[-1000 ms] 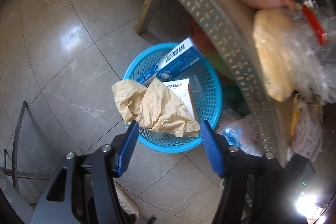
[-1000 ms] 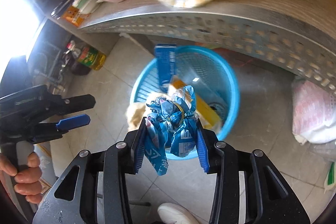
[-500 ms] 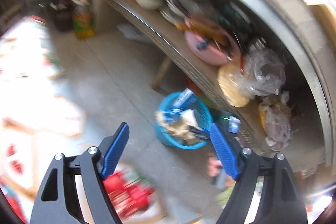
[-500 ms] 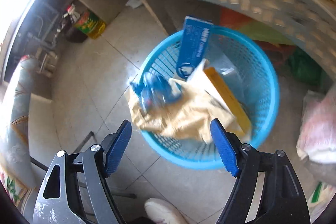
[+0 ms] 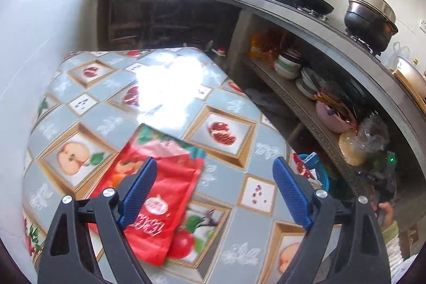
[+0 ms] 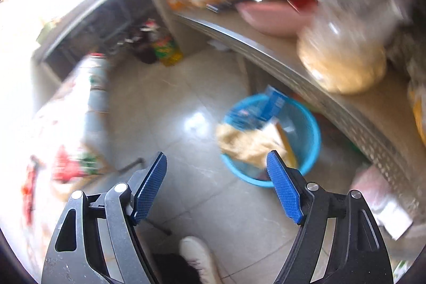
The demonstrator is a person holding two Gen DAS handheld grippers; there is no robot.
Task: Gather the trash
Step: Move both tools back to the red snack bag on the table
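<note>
Pouch (image 5: 159, 193) only in left view.

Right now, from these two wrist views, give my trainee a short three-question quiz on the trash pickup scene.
1. True or false: the left gripper is clamped on the red plastic snack pouch.
2. Where does the red pouch lie?
A. in the round blue plastic basket
B. on the fruit-patterned tablecloth
C. on the shelf beside the pink bowl
3. Fill in: the crumpled tan paper hangs over the basket's ____.

Key
1. False: its jaws have just been opening, with nothing between them.
2. B
3. rim

The right gripper is open and empty too.
</note>
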